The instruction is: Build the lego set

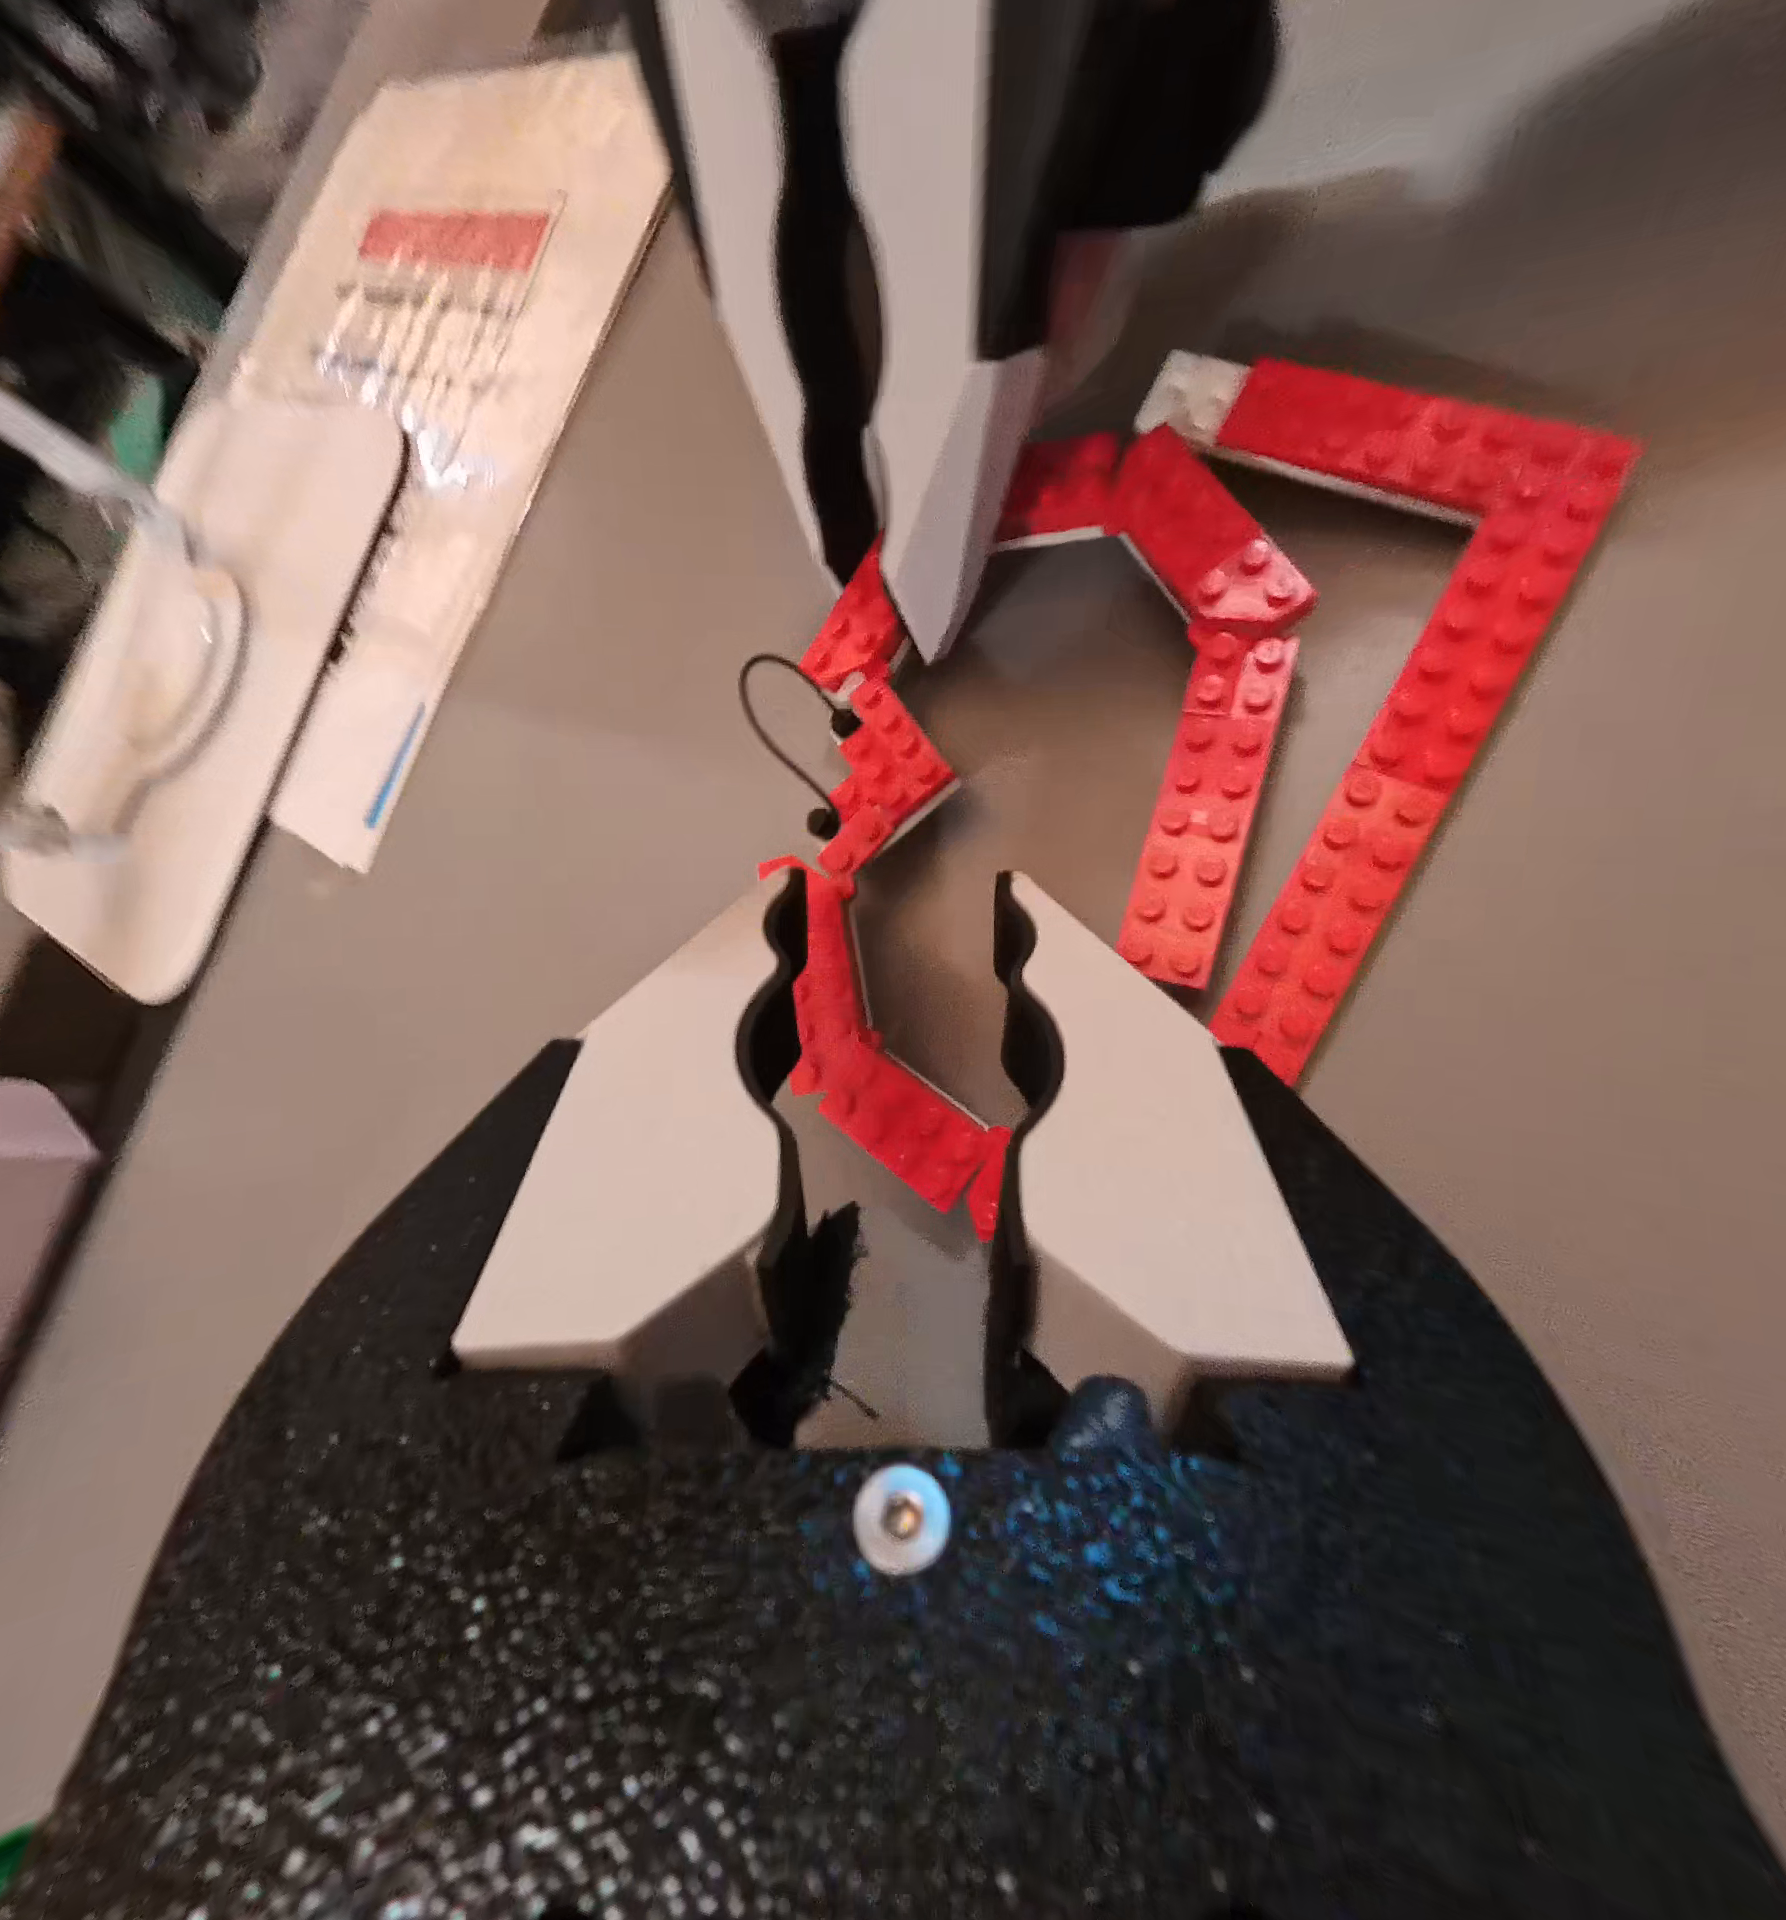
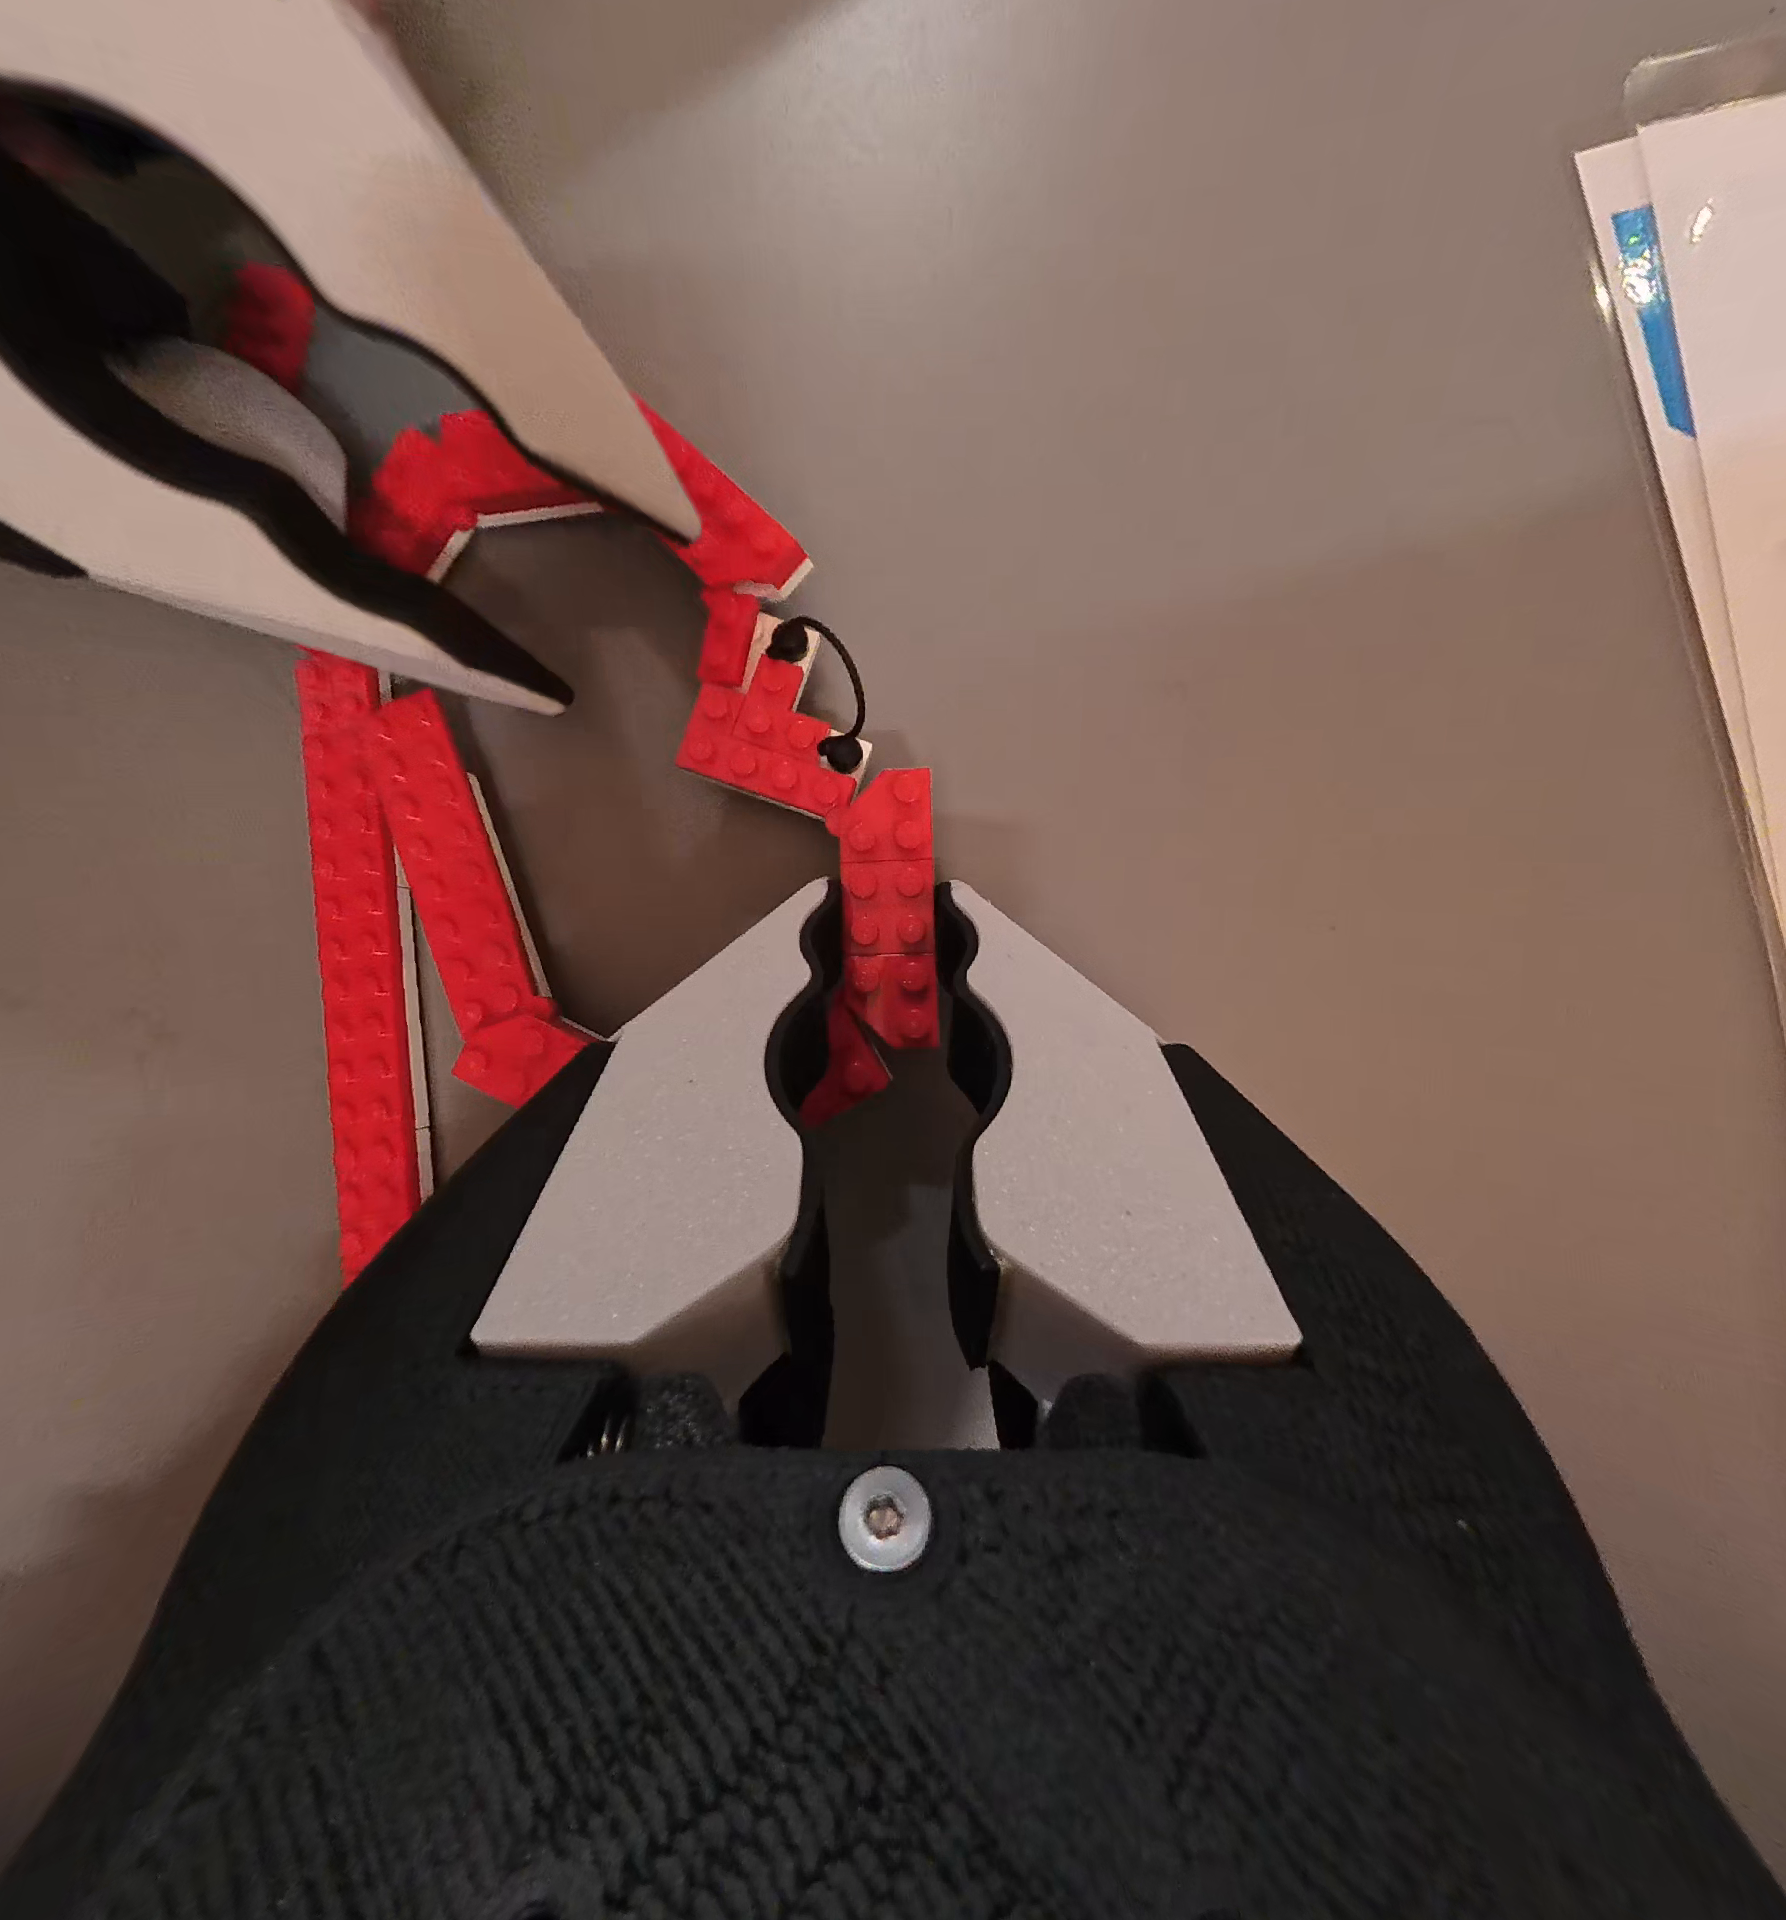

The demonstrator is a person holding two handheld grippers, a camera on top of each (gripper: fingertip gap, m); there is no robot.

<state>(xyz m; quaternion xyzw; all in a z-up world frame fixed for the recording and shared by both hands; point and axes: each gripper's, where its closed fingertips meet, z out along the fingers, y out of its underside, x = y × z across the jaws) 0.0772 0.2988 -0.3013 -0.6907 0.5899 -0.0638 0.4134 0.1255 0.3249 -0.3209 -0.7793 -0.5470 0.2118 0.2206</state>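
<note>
The right gripper (image 2: 889,883) is closing narrowly around one arm of the flat red studded-plate Lego frame (image 2: 887,914). The left gripper (image 1: 899,878) is standing wider, straddling another segment; grip uncertain. The frame is lying on the grey tabletop (image 2: 1284,623), its black cord loop (image 2: 837,675) fitted, apparently mid-build. The white packets (image 1: 432,436) are showing no loose pieces.

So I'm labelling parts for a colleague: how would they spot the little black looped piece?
Start from the grey table and find the red lego frame lying flat on it. Follow its jagged side towards the right gripper, to the stepped section just beyond the fingertips. The black looped piece arcs between two studs there, the only black, curved part among flat red plates.
</note>
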